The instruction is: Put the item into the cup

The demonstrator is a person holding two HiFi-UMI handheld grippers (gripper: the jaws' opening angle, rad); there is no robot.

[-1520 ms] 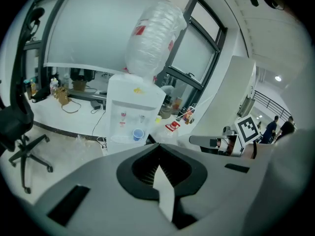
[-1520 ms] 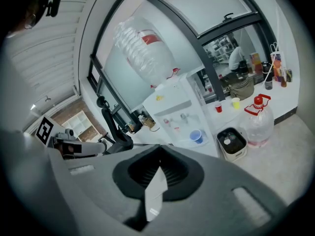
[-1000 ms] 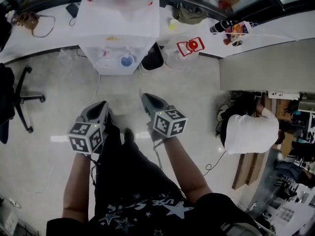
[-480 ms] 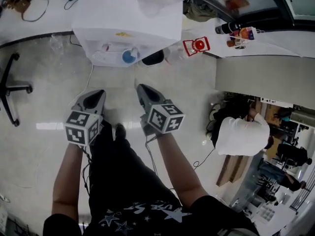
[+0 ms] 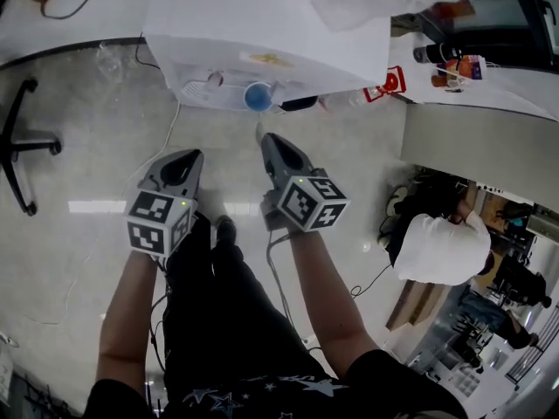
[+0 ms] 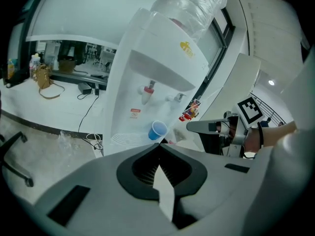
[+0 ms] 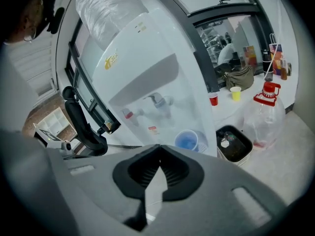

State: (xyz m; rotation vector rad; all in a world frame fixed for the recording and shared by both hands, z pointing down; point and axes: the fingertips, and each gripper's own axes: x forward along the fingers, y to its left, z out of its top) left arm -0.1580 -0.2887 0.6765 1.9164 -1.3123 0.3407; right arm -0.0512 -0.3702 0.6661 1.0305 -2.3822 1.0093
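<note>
Left gripper (image 5: 186, 157) — jaws together, nothing between. Right gripper (image 5: 267, 140) — jaws together, nothing between. Blue cup (image 5: 258, 97) on water dispenser (image 5: 262, 33) tray, beyond both.

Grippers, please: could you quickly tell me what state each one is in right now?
Left gripper: fingers closed, nothing between them.
Right gripper: fingers closed, nothing between them.
</note>
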